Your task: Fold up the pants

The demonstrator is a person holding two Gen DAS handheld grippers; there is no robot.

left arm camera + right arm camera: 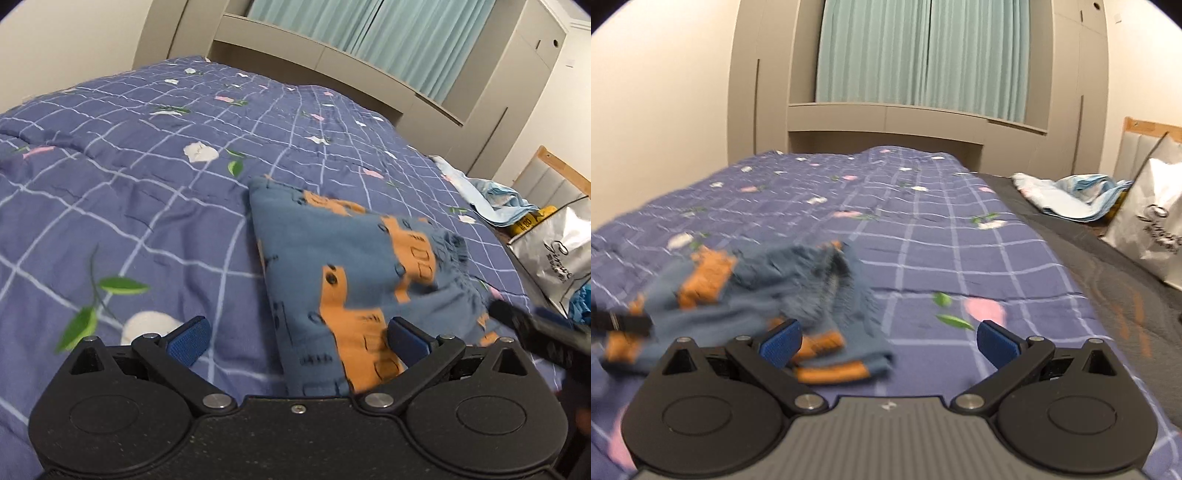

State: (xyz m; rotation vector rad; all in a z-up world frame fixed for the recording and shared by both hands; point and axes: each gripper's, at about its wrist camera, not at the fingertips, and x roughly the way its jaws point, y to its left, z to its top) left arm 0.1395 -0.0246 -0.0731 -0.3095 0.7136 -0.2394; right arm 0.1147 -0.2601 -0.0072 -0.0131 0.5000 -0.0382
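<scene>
Left gripper (297, 341) gapes wide, the near edge of the folded pants (354, 266) lying between its fingers, unpinched. Right gripper (888, 341) also stands apart, gripping nothing, the pants at its left finger. Open quilt (129, 192) spreads left and far; a bag (1152, 218) crowds the right edge.

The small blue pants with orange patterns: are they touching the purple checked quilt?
Touching. In the left wrist view the blue-and-orange pants lie flat on the quilt.
</scene>
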